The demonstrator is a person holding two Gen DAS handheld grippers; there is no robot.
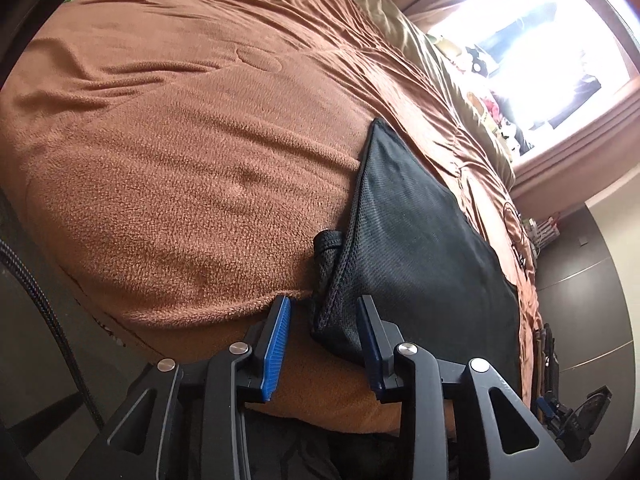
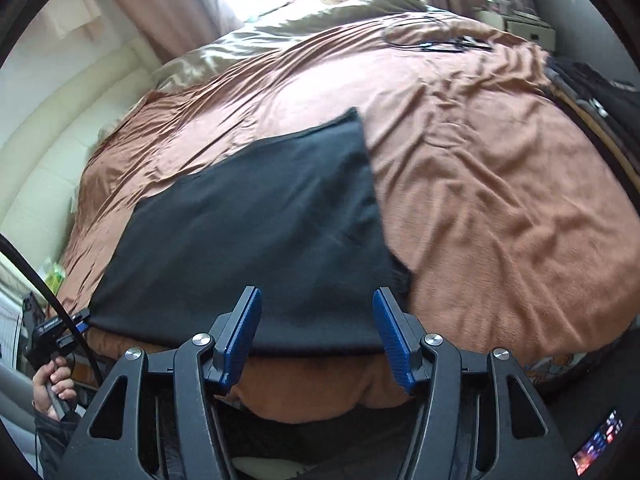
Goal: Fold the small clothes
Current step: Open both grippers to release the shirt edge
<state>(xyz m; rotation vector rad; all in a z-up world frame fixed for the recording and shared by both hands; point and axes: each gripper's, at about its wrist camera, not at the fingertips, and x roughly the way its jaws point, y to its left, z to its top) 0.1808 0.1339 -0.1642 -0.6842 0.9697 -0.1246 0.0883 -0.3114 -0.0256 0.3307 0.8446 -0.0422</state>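
A black mesh garment [image 1: 416, 240] lies flat on the brown fleece blanket [image 1: 180, 168], near the bed's front edge. In the left wrist view its near corner hangs between the fingers of my left gripper [image 1: 324, 340], which is open with the jaws apart around that corner. In the right wrist view the same garment [image 2: 256, 236] is a flat dark rectangle. My right gripper [image 2: 316, 336] is open, its blue pads over the garment's near edge. The left gripper [image 2: 60, 332] and the hand that holds it show at the far left of the right wrist view.
The blanket [image 2: 500, 200] covers a wide bed. An olive satin sheet [image 2: 280, 36] lies at the far end by a bright window [image 1: 532, 52]. A cream padded headboard [image 2: 52, 128] runs along the left. Dark items [image 2: 592, 92] sit at the bed's right edge.
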